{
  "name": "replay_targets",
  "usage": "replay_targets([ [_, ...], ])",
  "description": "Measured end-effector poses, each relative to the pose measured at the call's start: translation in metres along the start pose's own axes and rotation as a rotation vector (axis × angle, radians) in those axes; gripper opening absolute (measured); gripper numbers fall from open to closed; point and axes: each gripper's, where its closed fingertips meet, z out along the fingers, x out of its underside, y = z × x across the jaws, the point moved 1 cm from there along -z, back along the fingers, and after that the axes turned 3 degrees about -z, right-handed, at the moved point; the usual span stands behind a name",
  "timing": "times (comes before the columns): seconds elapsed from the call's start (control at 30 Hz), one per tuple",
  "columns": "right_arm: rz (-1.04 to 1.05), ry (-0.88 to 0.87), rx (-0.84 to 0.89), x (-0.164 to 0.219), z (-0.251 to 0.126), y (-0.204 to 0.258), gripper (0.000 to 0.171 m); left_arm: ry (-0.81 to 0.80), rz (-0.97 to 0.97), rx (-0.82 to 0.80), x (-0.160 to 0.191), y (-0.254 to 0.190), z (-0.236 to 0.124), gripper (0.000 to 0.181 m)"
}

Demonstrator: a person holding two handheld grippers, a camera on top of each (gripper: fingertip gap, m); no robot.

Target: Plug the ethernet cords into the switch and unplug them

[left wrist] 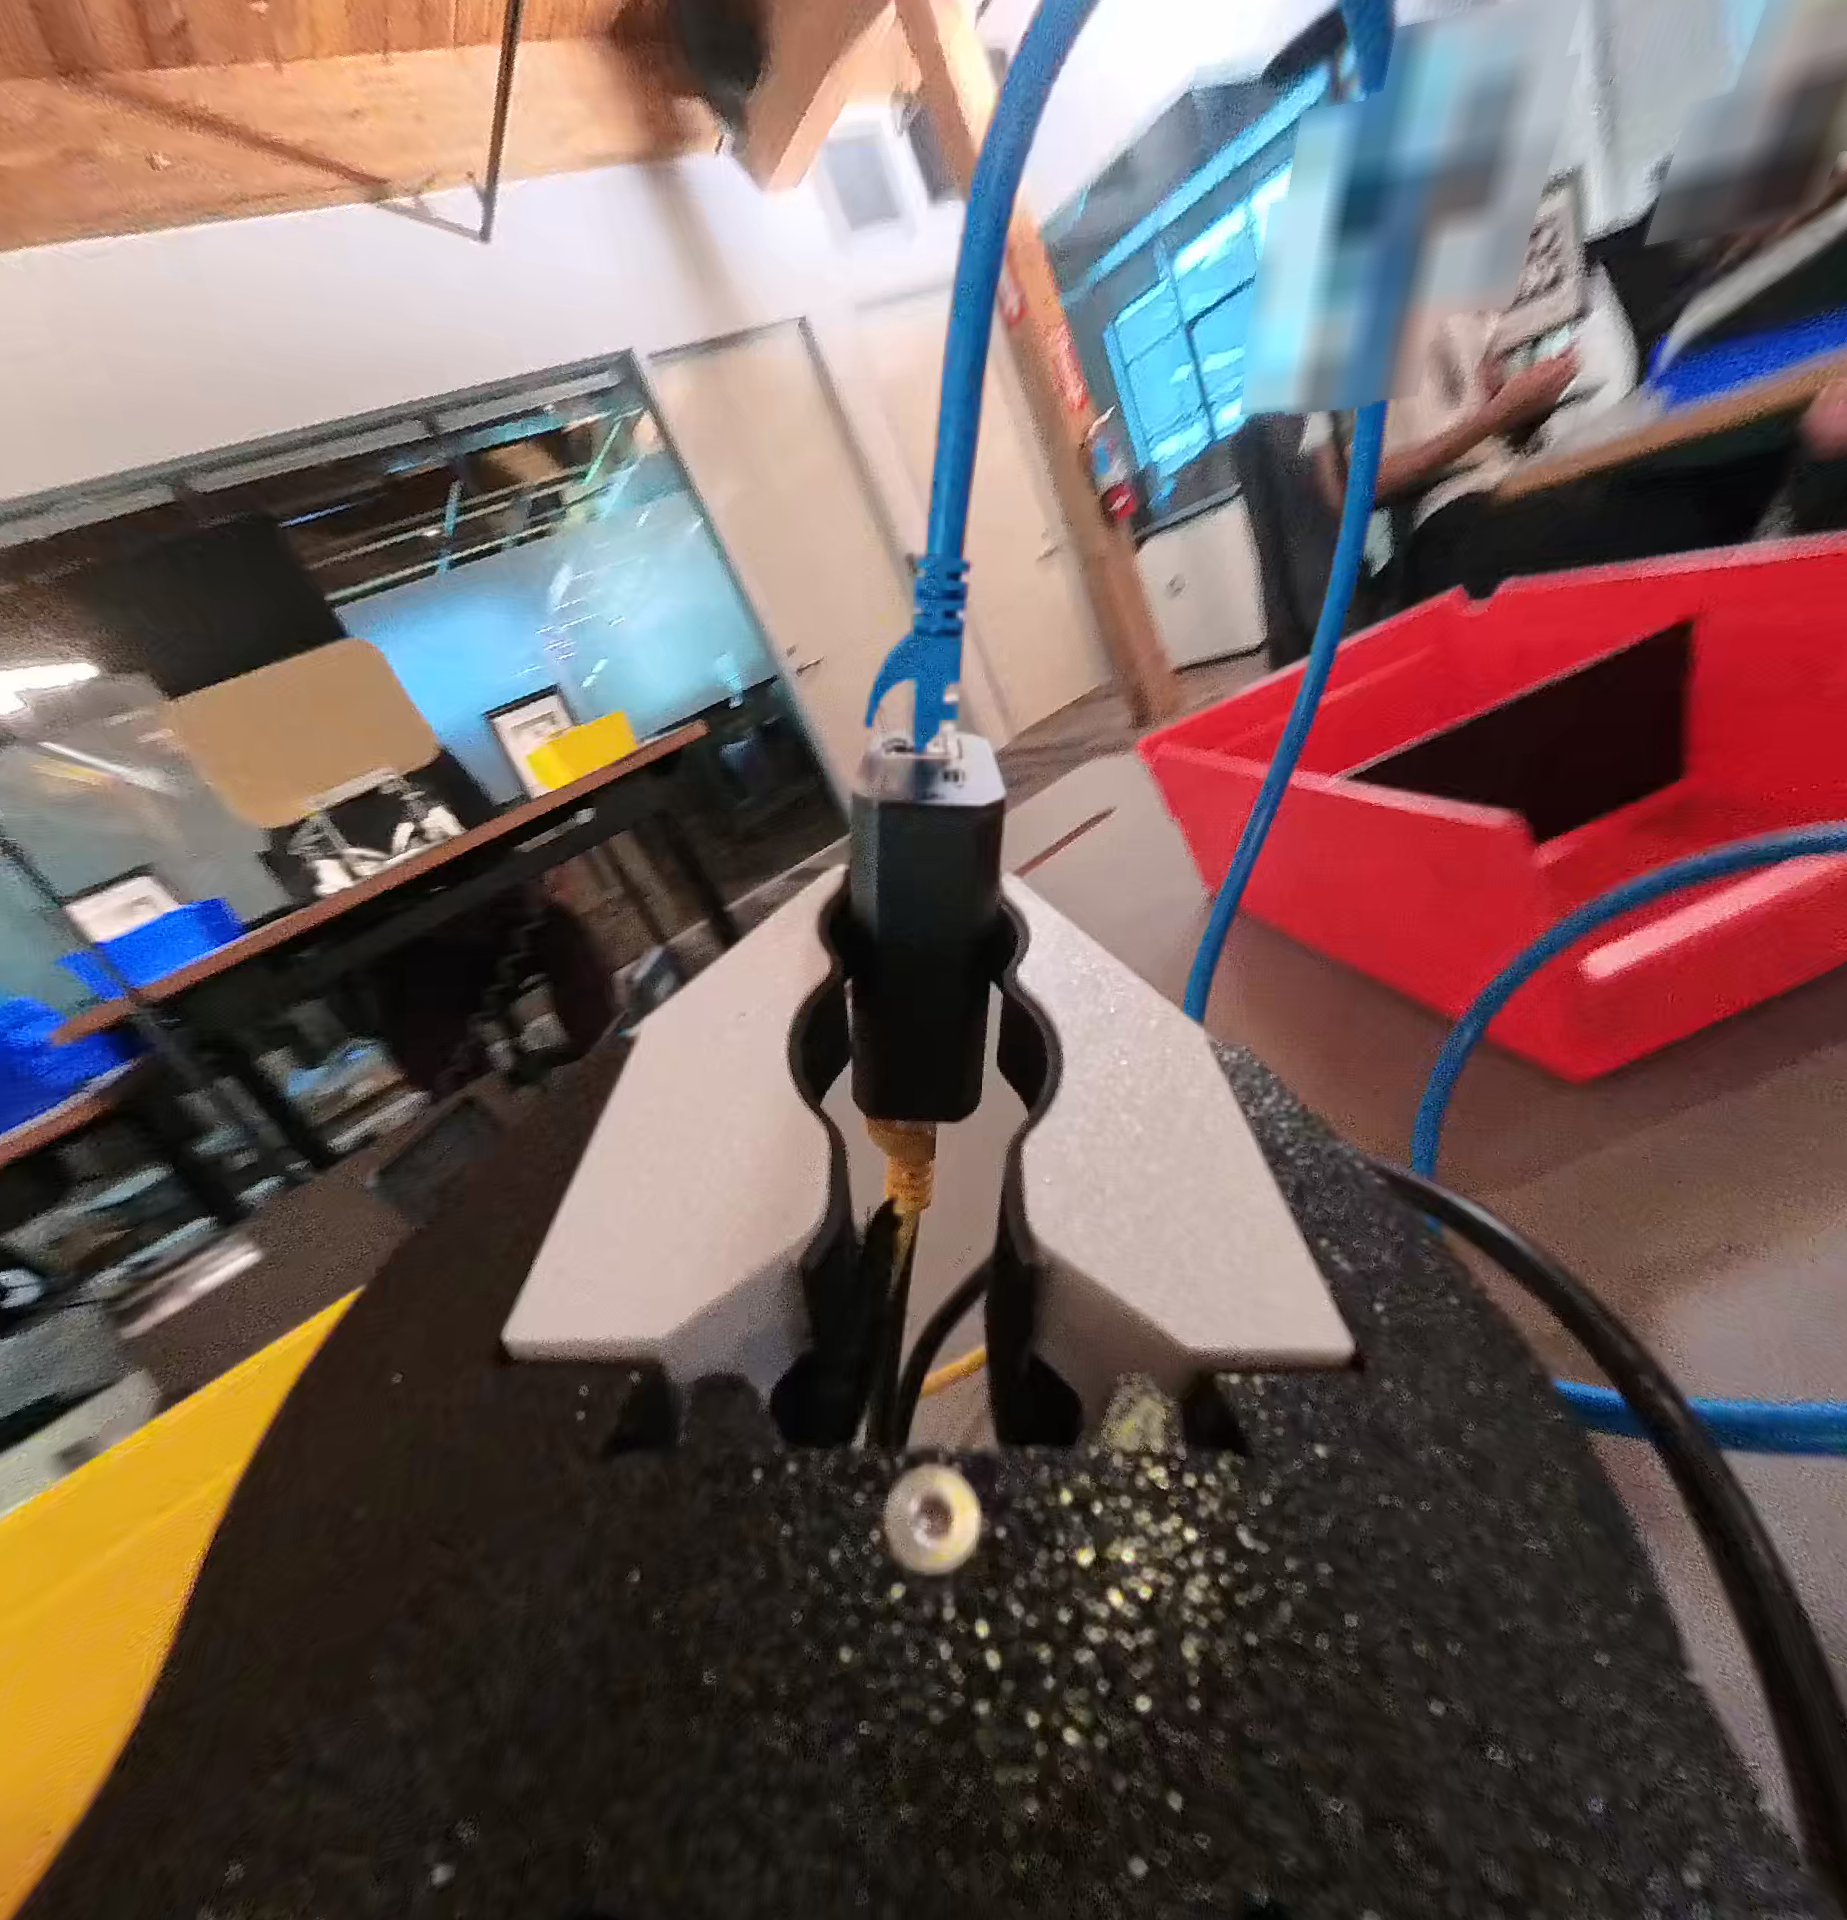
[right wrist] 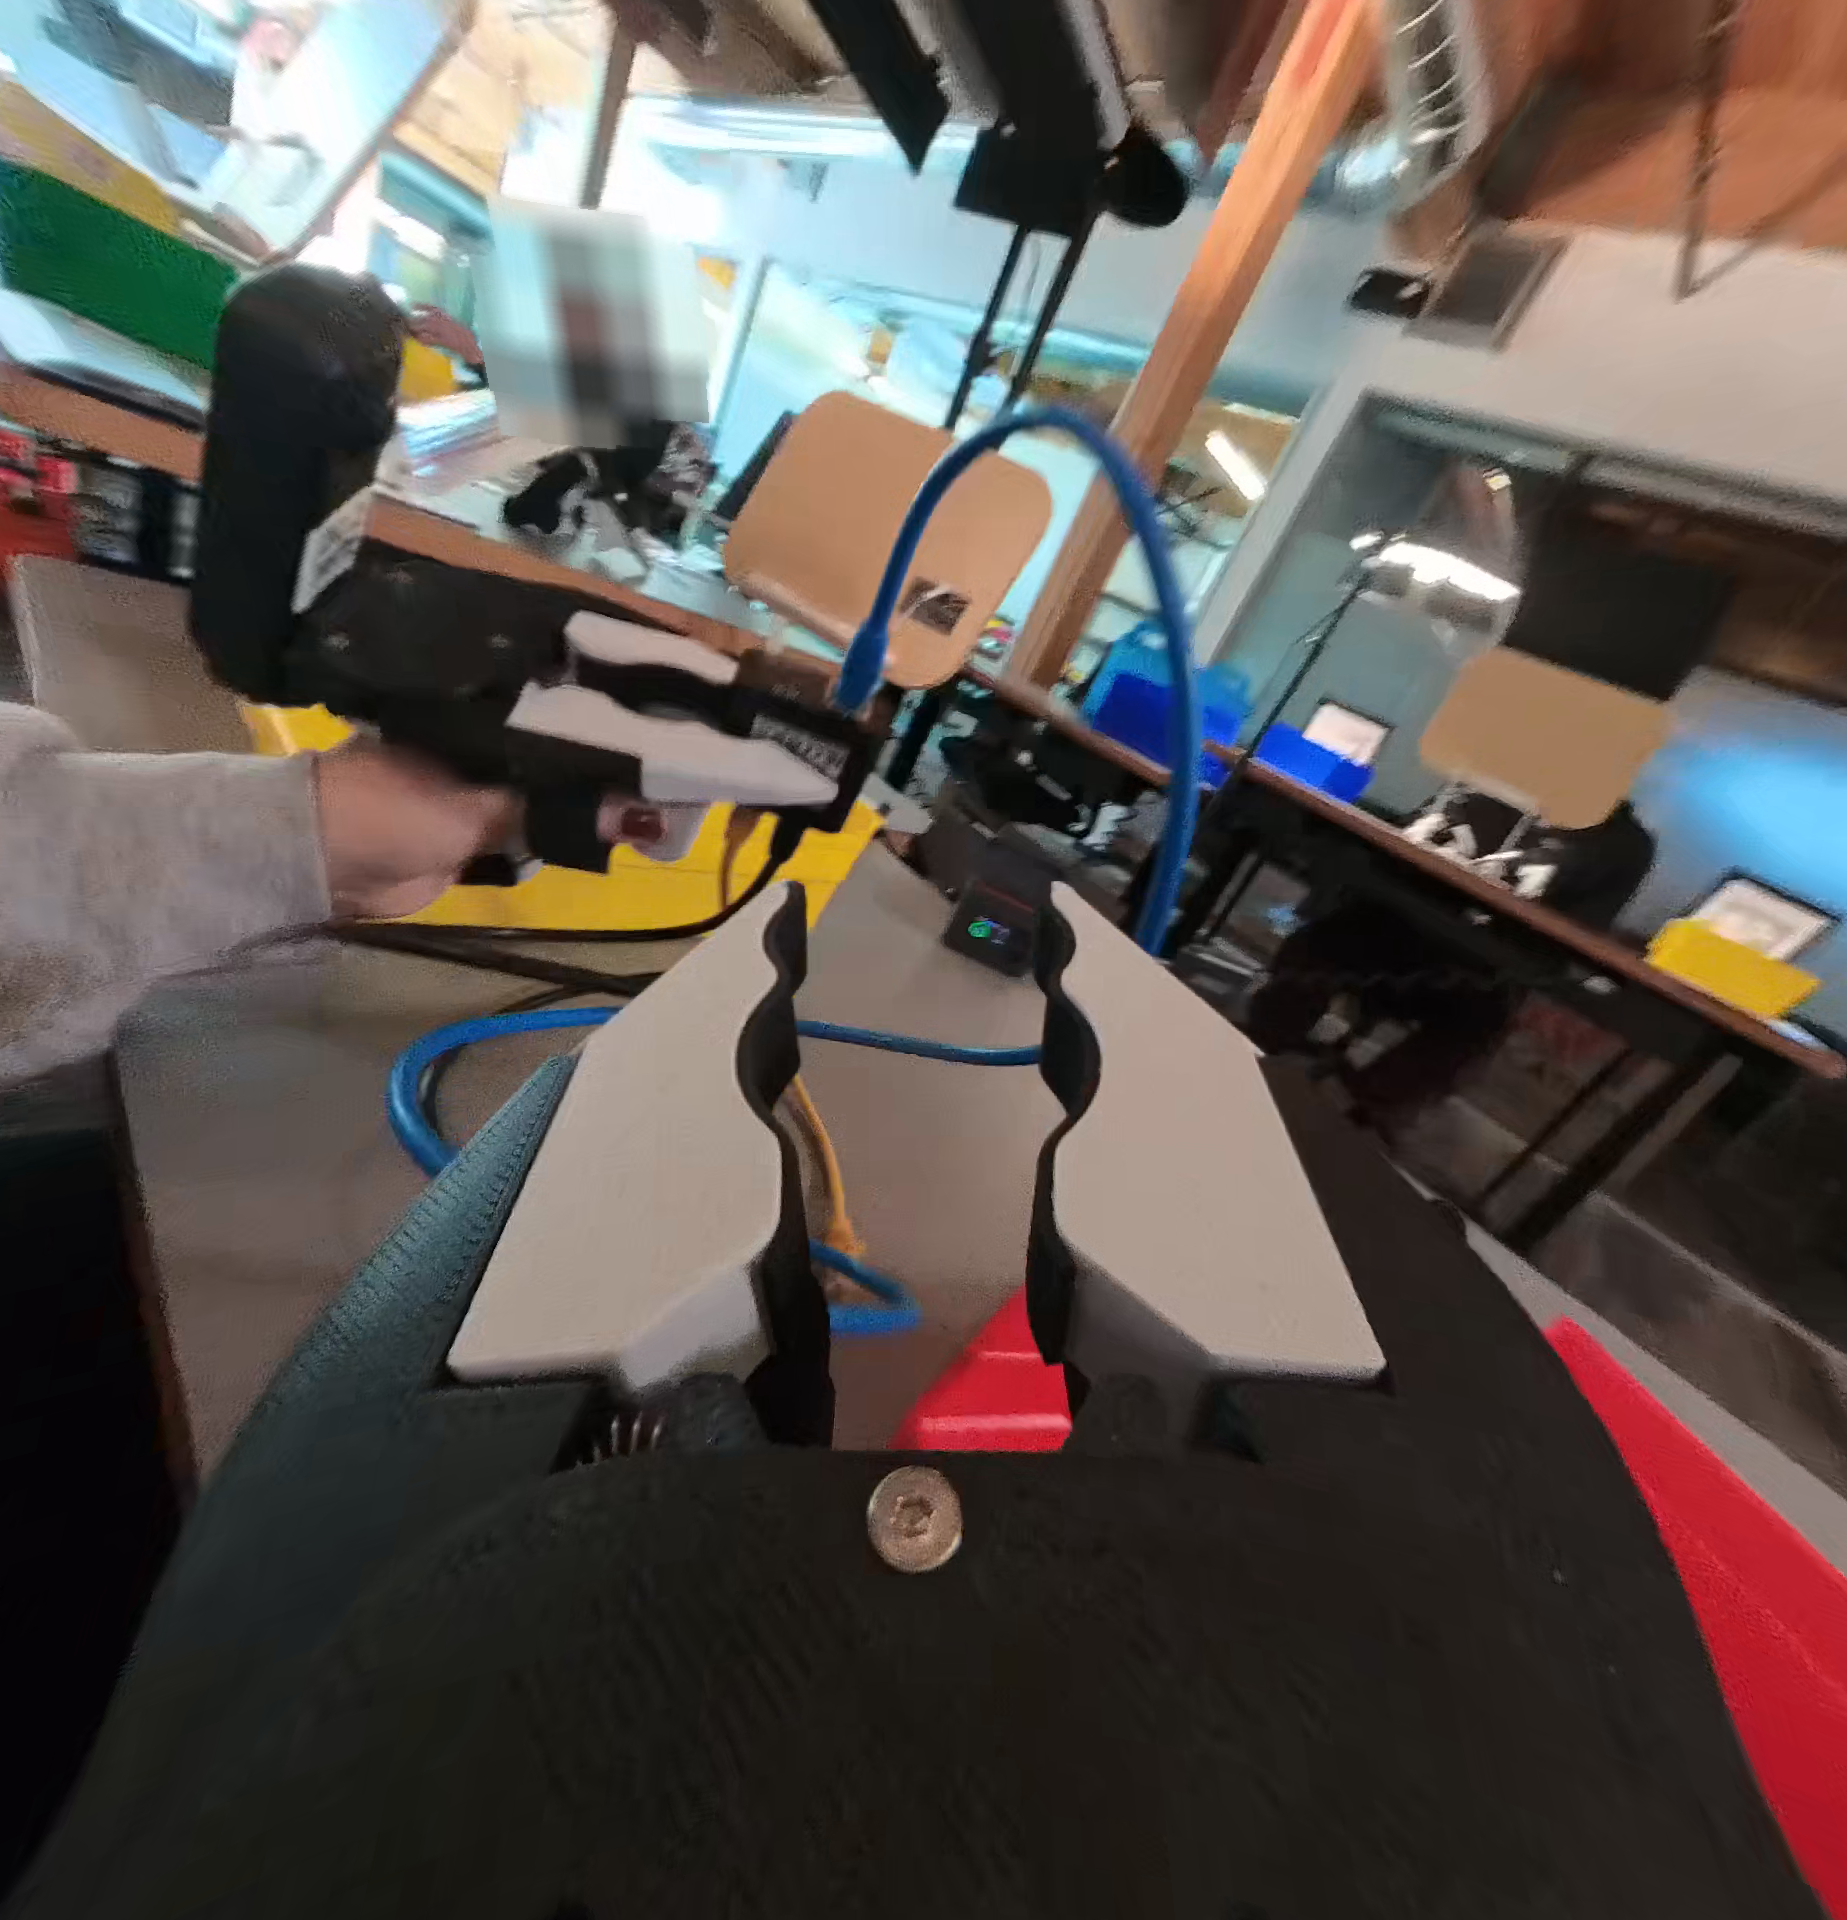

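My left gripper (left wrist: 924,940) is shut on the black switch (left wrist: 927,852), held edge-on above the table. A blue ethernet cord (left wrist: 940,608) is plugged into the switch's far end and arcs upward. A yellow cord (left wrist: 906,1174) enters its near end. In the right wrist view, a hand holds the left gripper (right wrist: 784,732) with the switch (right wrist: 810,743), and the blue cord (right wrist: 1158,623) loops over from it down to the table. My right gripper (right wrist: 924,914) is open and empty, low over the table, right of the switch. A yellow cord (right wrist: 831,1164) lies below its fingers.
A red bin (left wrist: 1521,831) stands on the brown table (left wrist: 1677,1195) to the right; it also shows under the right gripper (right wrist: 1002,1382). A yellow bin (right wrist: 638,888) sits beyond the hand. A small black device (right wrist: 986,930) with a lit screen lies ahead. A black cable (left wrist: 1625,1351) trails right. The grippers' ends are close to 15 centimeters from one another.
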Motion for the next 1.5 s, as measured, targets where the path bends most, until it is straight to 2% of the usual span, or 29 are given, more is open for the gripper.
replay_targets([
  [0.17,0.15,0.001,-0.155,-0.01,0.021,0.006,0.056,-0.125,-0.268,0.217,-0.037,-0.003,-0.003,0.021],
  [0.37,0.174,-0.01,-0.213,-0.029,0.05,0.006,0.063,-0.214,-0.45,0.493,-0.061,-0.018,-0.013,0.02],
  [0.4,0.183,0.002,-0.24,-0.031,0.055,0.009,0.062,-0.233,-0.484,0.55,-0.066,-0.022,-0.016,0.02],
  [0.47,0.194,0.038,-0.319,-0.033,0.065,0.018,0.051,-0.282,-0.566,0.65,-0.076,-0.028,-0.021,0.02],
  [0.57,0.199,0.063,-0.373,-0.037,0.077,0.023,0.037,-0.328,-0.634,0.699,-0.083,-0.03,-0.024,0.021],
  [0.77,0.234,0.103,-0.512,-0.039,0.089,0.036,0.031,-0.34,-0.655,0.763,-0.087,-0.036,-0.029,0.021],
  [0.97,0.231,0.149,-0.544,-0.036,0.097,0.036,0.023,-0.29,-0.663,0.692,-0.087,-0.03,-0.021,0.025],
  [1.0,0.206,0.149,-0.528,-0.037,0.099,0.032,0.023,-0.289,-0.646,0.642,-0.088,-0.023,-0.019,0.032],
  [1.1,0.162,0.111,-0.49,-0.05,0.1,0.017,0.021,-0.326,-0.583,0.381,-0.097,0.024,-0.019,0.075],
  [1.13,0.162,0.096,-0.477,-0.056,0.099,0.009,0.021,-0.352,-0.577,0.282,-0.101,0.044,-0.024,0.08],
  [1.2,0.157,0.067,-0.451,-0.07,0.097,-0.011,0.021,-0.43,-0.574,0.103,-0.11,0.085,-0.042,0.072],
  [1.3,0.109,0.04,-0.396,-0.093,0.09,-0.046,0.021,-0.486,-0.619,0.022,-0.116,0.115,-0.066,0.061],
  [1.4,0.041,0.044,-0.328,-0.115,0.082,-0.087,0.021,-0.466,-0.633,-0.037,-0.105,0.123,-0.071,0.059],
  [1.5,0.004,0.046,-0.261,-0.139,0.076,-0.131,0.021,-0.432,-0.592,-0.066,-0.09,0.111,-0.065,0.053],
])
